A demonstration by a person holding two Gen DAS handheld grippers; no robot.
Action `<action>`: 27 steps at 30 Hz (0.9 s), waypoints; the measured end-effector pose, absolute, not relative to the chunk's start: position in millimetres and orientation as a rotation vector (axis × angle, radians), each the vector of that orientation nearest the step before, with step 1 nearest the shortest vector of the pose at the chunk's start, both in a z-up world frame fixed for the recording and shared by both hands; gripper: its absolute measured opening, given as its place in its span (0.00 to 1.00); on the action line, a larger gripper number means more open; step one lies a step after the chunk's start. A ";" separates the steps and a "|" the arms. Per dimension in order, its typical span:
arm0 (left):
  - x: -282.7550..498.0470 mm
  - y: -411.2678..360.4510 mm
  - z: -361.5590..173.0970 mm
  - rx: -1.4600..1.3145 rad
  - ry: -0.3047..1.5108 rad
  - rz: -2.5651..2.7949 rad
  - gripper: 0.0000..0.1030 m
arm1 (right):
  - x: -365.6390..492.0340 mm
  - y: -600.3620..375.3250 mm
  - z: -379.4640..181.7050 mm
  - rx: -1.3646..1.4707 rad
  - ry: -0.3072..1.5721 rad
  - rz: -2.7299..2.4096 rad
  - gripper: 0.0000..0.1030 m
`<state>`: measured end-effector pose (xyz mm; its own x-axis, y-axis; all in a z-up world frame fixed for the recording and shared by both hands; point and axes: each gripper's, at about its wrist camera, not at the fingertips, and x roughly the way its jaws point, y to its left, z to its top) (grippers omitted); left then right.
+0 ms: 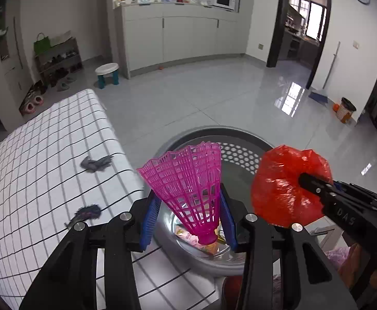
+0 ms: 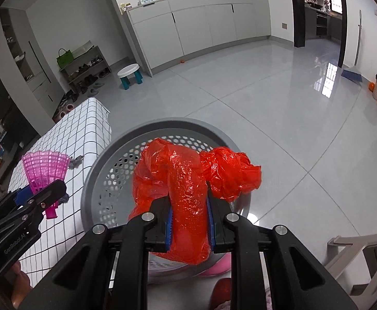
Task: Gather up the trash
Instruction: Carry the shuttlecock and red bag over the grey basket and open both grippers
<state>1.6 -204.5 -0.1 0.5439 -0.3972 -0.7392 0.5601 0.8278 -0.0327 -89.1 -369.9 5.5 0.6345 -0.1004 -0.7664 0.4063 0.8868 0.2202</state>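
Observation:
My left gripper (image 1: 188,206) is shut on a pink plastic shuttlecock (image 1: 188,180), cork end down, and holds it over the grey perforated trash basket (image 1: 240,135). It also shows at the left of the right wrist view (image 2: 46,166). My right gripper (image 2: 188,206) is shut on a crumpled red plastic bag (image 2: 188,180) above the same basket (image 2: 111,165). In the left wrist view the red bag (image 1: 279,183) hangs at the right beside the shuttlecock. Some trash lies in the basket bottom.
A table with a white checked cloth (image 1: 46,155) stands left of the basket, with two small grey scraps (image 1: 95,162) (image 1: 87,213) on it. A beige plastic chair (image 2: 356,253) is at the right. A stool (image 1: 107,73), broom (image 2: 352,75) and small bin (image 1: 346,109) stand farther off.

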 end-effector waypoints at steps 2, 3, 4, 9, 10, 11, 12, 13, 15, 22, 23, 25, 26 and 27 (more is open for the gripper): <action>0.3 -215.5 -3.1 0.234 0.821 -0.580 0.42 | -89.5 -376.7 0.9 0.409 0.843 -0.306 0.19; 0.2 -219.5 -5.0 0.242 0.826 -0.581 0.42 | -89.3 -380.4 -1.1 0.422 0.846 -0.308 0.19; 0.5 -222.0 -6.5 0.246 0.828 -0.583 0.42 | -89.8 -384.8 -3.3 0.444 0.850 -0.308 0.19; 2.4 -235.3 -13.0 0.275 0.840 -0.595 0.42 | -92.8 -396.2 -6.8 0.500 0.849 -0.300 0.19; 2.8 -238.0 -14.2 0.277 0.844 -0.597 0.42 | -92.6 -396.4 -7.1 0.501 0.850 -0.298 0.19; 3.3 -240.0 -15.2 0.277 0.847 -0.599 0.42 | -91.5 -396.6 -6.5 0.502 0.851 -0.296 0.19; 5.5 -239.7 -16.7 0.276 0.849 -0.602 0.42 | -91.6 -396.5 -6.5 0.500 0.851 -0.296 0.19; 6.2 -242.0 -17.5 0.277 0.849 -0.604 0.43 | -91.1 -396.6 -5.7 0.499 0.847 -0.296 0.19; 7.8 -245.0 -18.1 0.282 0.850 -0.605 0.44 | -91.6 -400.0 -5.7 0.495 0.842 -0.296 0.21; 2.0 -243.1 -17.6 0.272 0.856 -0.595 0.55 | -91.6 -396.4 -4.3 0.473 0.833 -0.283 0.41; 1.6 -242.3 -17.2 0.269 0.856 -0.589 0.59 | -92.7 -396.2 -2.9 0.473 0.824 -0.285 0.52; 1.1 -240.3 -16.6 0.265 0.852 -0.579 0.61 | -95.6 -397.6 -0.7 0.474 0.808 -0.292 0.54; 1.1 -239.4 -16.3 0.266 0.853 -0.575 0.62 | -96.1 -397.7 -0.8 0.478 0.807 -0.293 0.54; 1.2 -238.5 -15.9 0.266 0.853 -0.570 0.64 | -96.2 -399.0 -1.6 0.488 0.811 -0.291 0.54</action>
<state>1.2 -238.5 -15.9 0.5216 -0.3660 -0.7707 0.5722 0.8201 -0.0023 -96.2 -399.0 -1.6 0.6584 -0.0636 -0.7500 0.4277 0.8515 0.3033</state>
